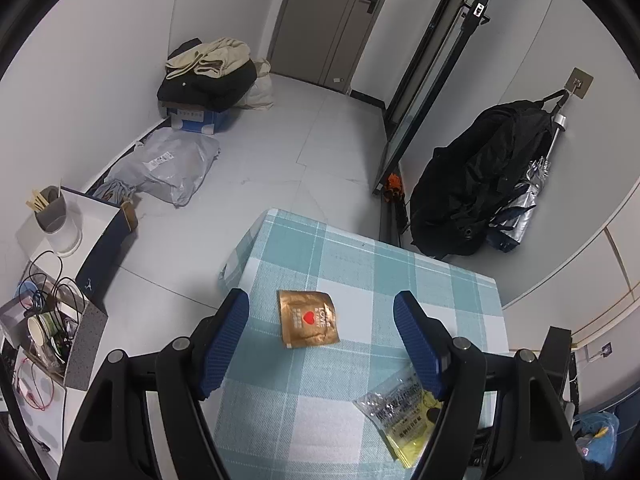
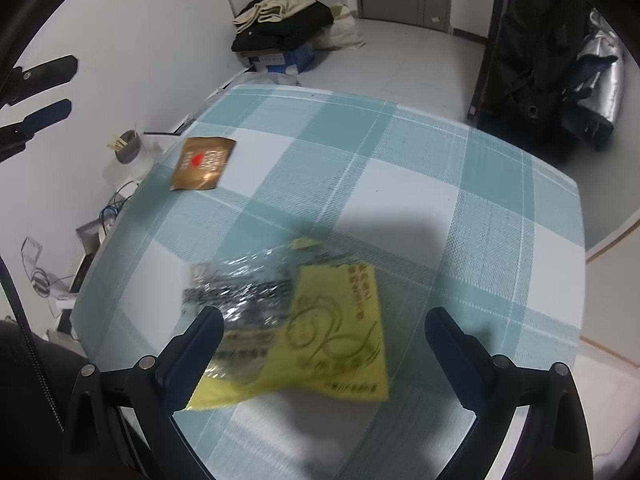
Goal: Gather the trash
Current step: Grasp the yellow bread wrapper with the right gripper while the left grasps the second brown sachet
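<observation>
A gold wrapper with a red heart (image 1: 308,319) lies flat on the teal-and-white checked table (image 1: 360,264). My left gripper (image 1: 322,304) hovers over it, open, with the wrapper between its blue fingers and untouched. A clear and yellow plastic wrapper (image 1: 400,412) lies nearer on the table, partly behind my left gripper's right finger. In the right wrist view the clear and yellow wrapper (image 2: 304,320) sits between the wide-apart fingers of my right gripper (image 2: 324,316), which is open above it. The gold wrapper (image 2: 204,164) lies farther left, and my left gripper (image 2: 56,84) shows at the left edge.
Clothes piled on a blue box (image 1: 208,80) and a grey plastic bag (image 1: 168,164) lie on the floor by the far wall. A black bag and a silver umbrella (image 1: 488,176) hang on the right wall. A cluttered shelf with cables and a cup (image 1: 52,216) stands left of the table.
</observation>
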A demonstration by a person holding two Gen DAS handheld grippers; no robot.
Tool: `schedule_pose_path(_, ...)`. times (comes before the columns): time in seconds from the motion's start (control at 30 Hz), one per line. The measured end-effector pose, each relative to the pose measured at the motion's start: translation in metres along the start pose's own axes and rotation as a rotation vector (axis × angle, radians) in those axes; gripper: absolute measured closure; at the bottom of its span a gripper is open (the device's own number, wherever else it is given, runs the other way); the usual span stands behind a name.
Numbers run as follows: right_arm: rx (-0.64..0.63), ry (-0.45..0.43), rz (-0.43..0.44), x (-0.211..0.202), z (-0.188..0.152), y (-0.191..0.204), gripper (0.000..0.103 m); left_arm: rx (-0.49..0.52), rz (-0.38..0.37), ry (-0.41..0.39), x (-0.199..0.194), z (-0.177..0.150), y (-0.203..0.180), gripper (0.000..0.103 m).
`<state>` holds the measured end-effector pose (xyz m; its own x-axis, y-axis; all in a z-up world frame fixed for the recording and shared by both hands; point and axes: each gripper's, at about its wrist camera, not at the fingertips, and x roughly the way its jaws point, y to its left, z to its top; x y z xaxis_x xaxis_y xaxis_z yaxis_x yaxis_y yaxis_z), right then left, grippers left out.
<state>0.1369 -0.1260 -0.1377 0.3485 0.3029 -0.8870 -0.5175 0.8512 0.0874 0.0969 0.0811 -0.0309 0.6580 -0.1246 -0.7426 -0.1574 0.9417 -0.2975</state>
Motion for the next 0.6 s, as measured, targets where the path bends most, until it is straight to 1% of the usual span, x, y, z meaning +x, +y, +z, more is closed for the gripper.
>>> schedule_pose_path(0.03,-0.013,0.005,-0.002,0.001,0.001,0.001,0.011,0.007,0.010,0.004,0.002,0.002,0.000,0.031)
schedule_pose_path(0.07,-0.029,0.016,-0.006,0.004,0.003,0.002,0.020,0.012,0.018,0.010,0.005,0.003,0.000,0.031)
schedule_pose_path(0.1,-0.041,0.028,-0.006,0.007,0.003,0.003,0.023,0.013,0.021,0.015,0.007,0.004,0.000,0.031)
schedule_pose_path(0.17,-0.041,0.048,0.005,0.012,0.002,0.002,0.025,0.019,0.022,0.036,0.015,0.006,0.000,0.031)
schedule_pose_path(0.23,-0.052,0.066,0.005,0.014,0.001,0.003,0.029,0.026,0.028,0.061,0.023,0.007,0.000,0.031)
schedule_pose_path(0.3,-0.081,0.064,-0.007,0.013,0.000,0.006,0.037,0.039,0.029,0.099,0.034,0.008,-0.001,0.031)
schedule_pose_path(0.37,-0.105,0.060,-0.033,0.014,-0.002,0.010,0.043,0.055,0.046,0.119,0.043,0.009,0.000,0.031)
schedule_pose_path(0.4,-0.129,0.059,-0.060,0.014,-0.003,0.013,0.049,0.070,0.063,0.136,0.051,0.011,0.000,0.031)
schedule_pose_path(0.43,-0.152,0.049,-0.073,0.013,-0.003,0.016,0.061,0.086,0.077,0.156,0.059,0.012,0.000,0.031)
schedule_pose_path(0.47,-0.155,0.047,-0.064,0.013,-0.004,0.017,0.064,0.101,0.086,0.175,0.065,0.012,0.000,0.031)
schedule_pose_path(0.5,-0.156,0.045,-0.052,0.012,-0.005,0.017,0.064,0.112,0.099,0.197,0.073,0.011,0.002,0.031)
schedule_pose_path(0.53,-0.168,0.040,-0.055,0.011,-0.005,0.017,0.072,0.115,0.112,0.226,0.081,0.010,0.005,0.031)
schedule_pose_path(0.57,-0.180,0.034,-0.062,0.010,-0.005,0.016,0.086,0.109,0.111,0.259,0.088,0.009,0.008,0.031)
schedule_pose_path(0.6,-0.188,0.031,-0.062,0.009,-0.006,0.016,0.092,0.098,0.105,0.278,0.091,0.009,0.009,0.031)
